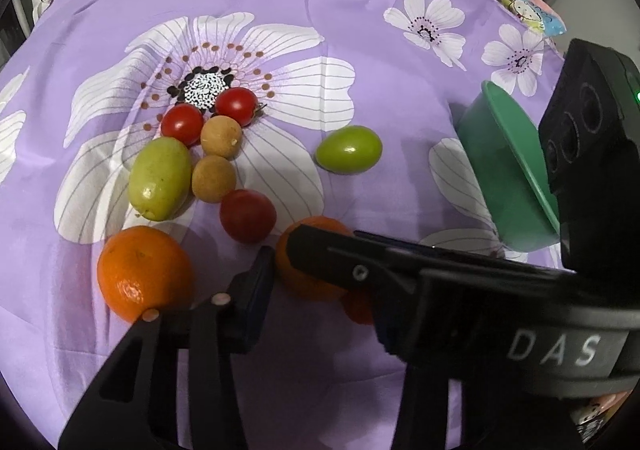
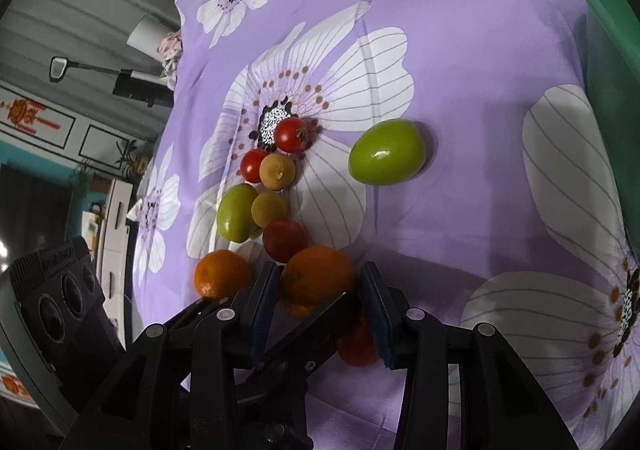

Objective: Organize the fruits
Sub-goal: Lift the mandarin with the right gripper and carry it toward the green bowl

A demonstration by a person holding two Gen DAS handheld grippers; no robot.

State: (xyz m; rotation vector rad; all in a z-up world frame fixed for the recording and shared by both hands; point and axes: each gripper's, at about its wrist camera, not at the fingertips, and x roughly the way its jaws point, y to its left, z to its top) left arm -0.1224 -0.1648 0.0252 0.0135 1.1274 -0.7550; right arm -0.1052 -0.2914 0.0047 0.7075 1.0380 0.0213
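The right gripper (image 2: 320, 272) is partly closed on an orange (image 2: 316, 278), a pad against each side, at the near end of the fruit cluster on the flowered cloth (image 2: 480, 50). The green bowl (image 2: 608, 90) lies off to its right, nearer this hand. The left gripper (image 1: 316, 266) crowds the same orange; I cannot tell whether it has hold of it.

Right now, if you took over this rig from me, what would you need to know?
Right gripper: pads flank the near orange; grip unconfirmed.
Left gripper: one finger beside that orange, the other hidden; state unclear.
Green bowl: tilted at the right, inside not visible.
Other fruit lies clustered on the purple sheet.
Done: nothing visibly sorted. Left: all the fruit.
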